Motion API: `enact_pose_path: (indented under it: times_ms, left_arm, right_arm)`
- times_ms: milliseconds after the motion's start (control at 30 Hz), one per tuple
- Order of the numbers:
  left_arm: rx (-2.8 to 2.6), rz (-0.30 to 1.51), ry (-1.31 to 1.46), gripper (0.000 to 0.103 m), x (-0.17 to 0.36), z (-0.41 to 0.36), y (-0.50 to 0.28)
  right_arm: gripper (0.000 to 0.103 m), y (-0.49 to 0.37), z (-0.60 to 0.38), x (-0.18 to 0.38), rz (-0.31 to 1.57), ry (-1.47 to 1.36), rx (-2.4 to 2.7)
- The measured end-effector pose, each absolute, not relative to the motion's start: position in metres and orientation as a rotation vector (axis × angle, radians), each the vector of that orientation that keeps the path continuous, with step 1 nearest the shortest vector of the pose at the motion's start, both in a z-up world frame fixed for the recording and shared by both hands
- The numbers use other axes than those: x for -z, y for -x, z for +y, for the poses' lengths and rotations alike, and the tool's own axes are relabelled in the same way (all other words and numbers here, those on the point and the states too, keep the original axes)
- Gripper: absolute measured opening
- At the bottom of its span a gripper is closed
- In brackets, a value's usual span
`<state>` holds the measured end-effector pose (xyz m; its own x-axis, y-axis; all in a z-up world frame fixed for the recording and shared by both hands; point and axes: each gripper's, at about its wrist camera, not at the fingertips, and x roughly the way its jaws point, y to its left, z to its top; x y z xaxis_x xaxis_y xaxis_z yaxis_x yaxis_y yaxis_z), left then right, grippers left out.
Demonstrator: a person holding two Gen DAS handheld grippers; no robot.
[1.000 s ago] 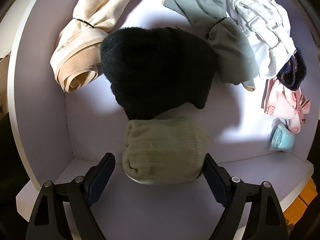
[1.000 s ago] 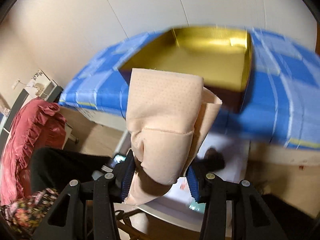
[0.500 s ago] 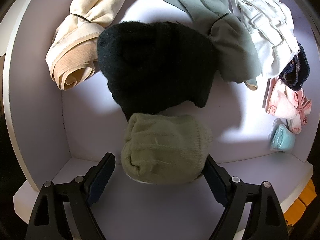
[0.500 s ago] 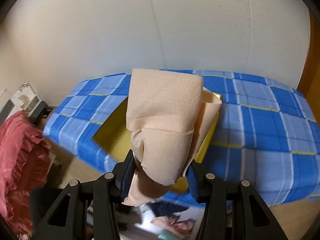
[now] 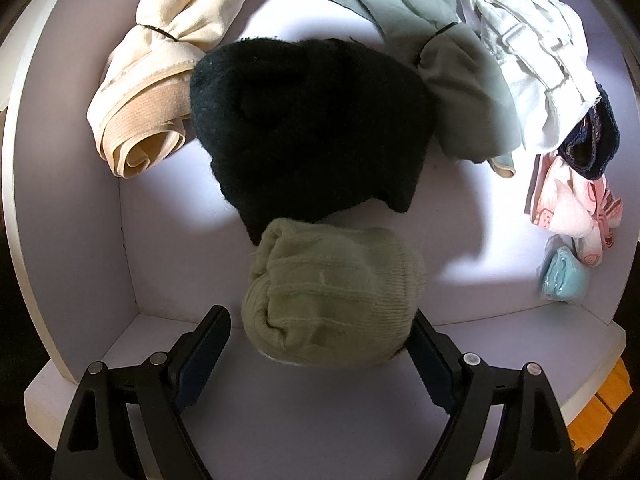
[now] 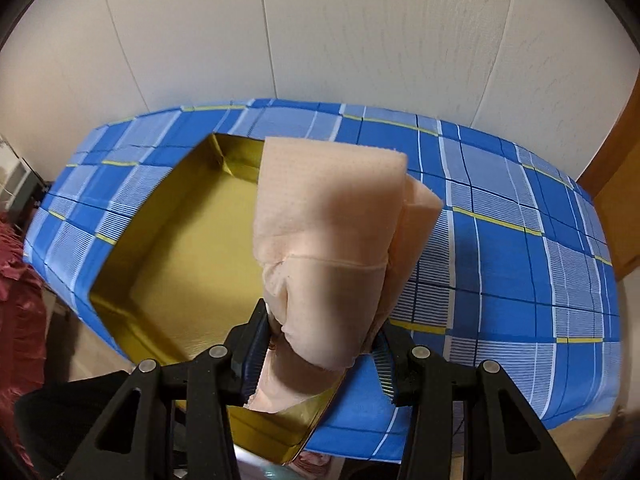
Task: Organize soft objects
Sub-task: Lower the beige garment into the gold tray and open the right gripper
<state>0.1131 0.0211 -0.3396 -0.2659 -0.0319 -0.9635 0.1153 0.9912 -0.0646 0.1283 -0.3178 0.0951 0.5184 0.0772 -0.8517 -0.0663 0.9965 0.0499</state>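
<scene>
Now, room on the white shelf [image 5: 92, 240]: bare floor is lying open at the lower left and between the black hat and the small pieces at the right; the side wall is closing off the left; the front lip is running under the left gripper
Room on the right: the gold box [image 6: 188, 256] is sitting open-topped in a blue checked cloth [image 6: 520, 264]; its floor is showing bare at the left and centre; a pale wall is standing behind
Left gripper [image 5: 320, 354]: pointing steeply down over the front lip; its jaws are standing wide apart, with the green knit bundle [image 5: 332, 296] between them; the right pad is touching or nearly touching the bundle, the left pad is standing clear; nothing is clamped
Green knit bundle: lying at the shelf's front, its far edge touching the black hat [image 5: 312, 128]
Other soft things: a cream roll [image 5: 160, 92] is lying left of the hat; a grey-green piece [image 5: 460, 80] and a white piece [image 5: 532, 64] are lying to its right; small dark, pink and light-blue pieces are lining the right edge
Right gripper [image 6: 320, 354]: partly closed, both pads pressing on a folded peach cloth [image 6: 332, 240]
Peach cloth: standing up out of the jaws, held above the gold box's near right part
</scene>
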Motion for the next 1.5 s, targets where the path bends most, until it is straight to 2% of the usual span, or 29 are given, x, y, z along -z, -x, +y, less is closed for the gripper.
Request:
enact_pose_path:
  times_ms: [833,967,1033,1500]
  left_arm:
    - [0.133,1.827,-0.047,0.088,0.333,0.02,-0.115]
    - [0.133,1.827,-0.049,0.088,0.333,0.02,-0.115]
    - [0.132,1.828,-0.049,0.088,0.334,0.021,-0.114]
    - [0.131,1.824,-0.06,0.088,0.334,0.019,-0.114]
  right_arm:
    - [0.048,-0.185,-0.326,-0.061,1.061,-0.041,0.062]
    - [0.06,-0.19,-0.33,-0.062,1.026,-0.008,0.144]
    - [0.07,-0.189,-0.331,-0.066,0.987,0.023,0.171]
    - [0.073,-0.145,-0.348,-0.072,0.916,-0.007,0.146]
